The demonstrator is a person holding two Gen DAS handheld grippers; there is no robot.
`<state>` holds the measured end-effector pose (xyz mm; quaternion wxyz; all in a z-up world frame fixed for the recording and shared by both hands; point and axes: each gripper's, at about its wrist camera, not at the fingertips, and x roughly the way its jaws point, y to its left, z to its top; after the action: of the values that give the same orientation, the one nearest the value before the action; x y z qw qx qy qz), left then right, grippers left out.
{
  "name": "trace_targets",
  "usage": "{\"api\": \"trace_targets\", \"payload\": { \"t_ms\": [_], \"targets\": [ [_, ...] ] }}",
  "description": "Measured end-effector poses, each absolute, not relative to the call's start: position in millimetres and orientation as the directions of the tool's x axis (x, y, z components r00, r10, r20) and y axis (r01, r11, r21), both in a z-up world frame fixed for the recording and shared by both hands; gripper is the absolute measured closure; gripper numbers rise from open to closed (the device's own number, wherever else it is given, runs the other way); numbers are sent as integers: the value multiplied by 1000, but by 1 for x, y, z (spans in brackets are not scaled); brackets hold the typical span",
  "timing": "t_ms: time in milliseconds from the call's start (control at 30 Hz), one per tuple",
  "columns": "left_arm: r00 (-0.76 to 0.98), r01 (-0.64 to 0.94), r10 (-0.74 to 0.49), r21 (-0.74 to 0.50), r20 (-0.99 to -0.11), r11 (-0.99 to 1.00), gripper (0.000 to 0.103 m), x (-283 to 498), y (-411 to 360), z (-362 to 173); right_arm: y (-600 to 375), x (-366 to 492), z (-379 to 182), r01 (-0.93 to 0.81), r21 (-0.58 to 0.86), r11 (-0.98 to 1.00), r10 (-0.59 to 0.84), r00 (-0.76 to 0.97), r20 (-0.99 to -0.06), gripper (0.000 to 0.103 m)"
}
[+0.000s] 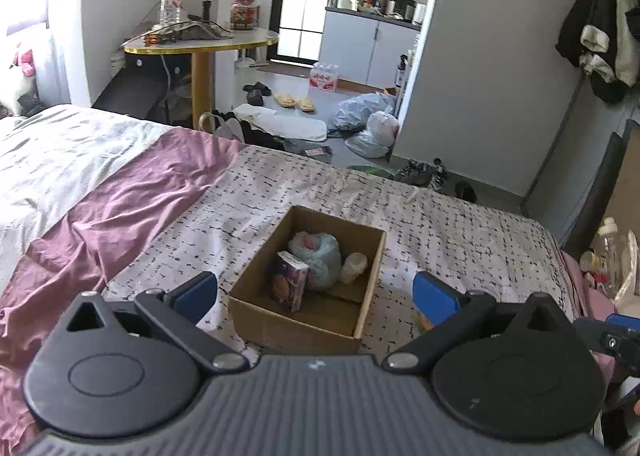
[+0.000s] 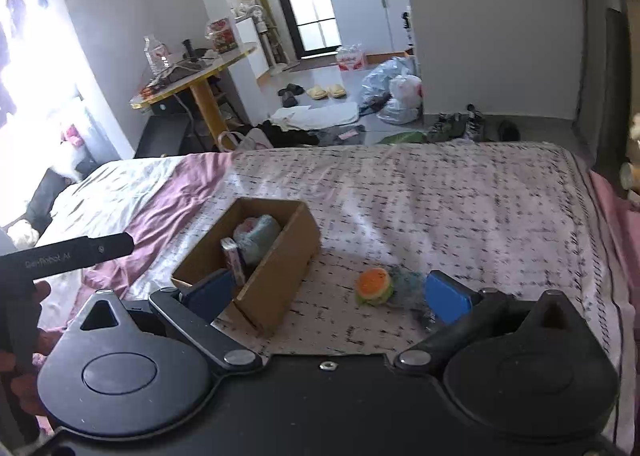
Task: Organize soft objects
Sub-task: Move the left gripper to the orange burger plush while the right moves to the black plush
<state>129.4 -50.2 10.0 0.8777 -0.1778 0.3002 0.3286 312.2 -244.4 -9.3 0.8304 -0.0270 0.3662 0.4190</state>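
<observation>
1. Blue-padded fingers (image 2: 446, 298) on our right gripper (image 2: 326, 294) stand at their widest with nothing between them; our left gripper (image 1: 316, 292) is spread just as wide and also empty.
2. Nearest to the right gripper, the hamburger-shaped soft toy (image 2: 375, 286) lies on the bed's patterned sheet (image 2: 460, 207), touching a pale blue crumpled piece (image 2: 412, 284) we cannot identify.
3. We judge the toy light and squashy: it should give under pressure, not slip, so we would close across its round middle, gently enough not to pinch the sheet.
4. Just to its left sits the open cardboard box (image 1: 260, 276), stiff-walled but light; a push could slide it.
5. Inside we see a small printed carton (image 1: 290, 280), a light blue bundle (image 1: 320, 256) and a whitish lump (image 1: 354, 266), with free floor at the near end for the toy.
</observation>
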Motion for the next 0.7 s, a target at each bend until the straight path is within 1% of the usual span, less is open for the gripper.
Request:
{"api": "trace_targets", "payload": {
  "t_ms": [167, 400, 567, 700],
  "targets": [
    [621, -664, 441, -135, -648, 736, 0, 135, -58, 5, -265, 317, -17, -690, 277, 669, 669, 397, -628, 0],
    [631, -618, 407, -110, -661, 779, 0, 156, -75, -8, -286, 324, -35, -660, 307, 685, 668, 403, -626, 0],
    [631, -574, 367, -92, -683, 814, 0, 175, -84, -22, -296, 333, -48, -625, 303, 720, 637, 419, -647, 0],
    [638, -569, 296, -176, -711, 803, 0, 184, -83, -29, -298, 337, -56, -616, 303, 727, 630, 422, -651, 0]
  ]
}}
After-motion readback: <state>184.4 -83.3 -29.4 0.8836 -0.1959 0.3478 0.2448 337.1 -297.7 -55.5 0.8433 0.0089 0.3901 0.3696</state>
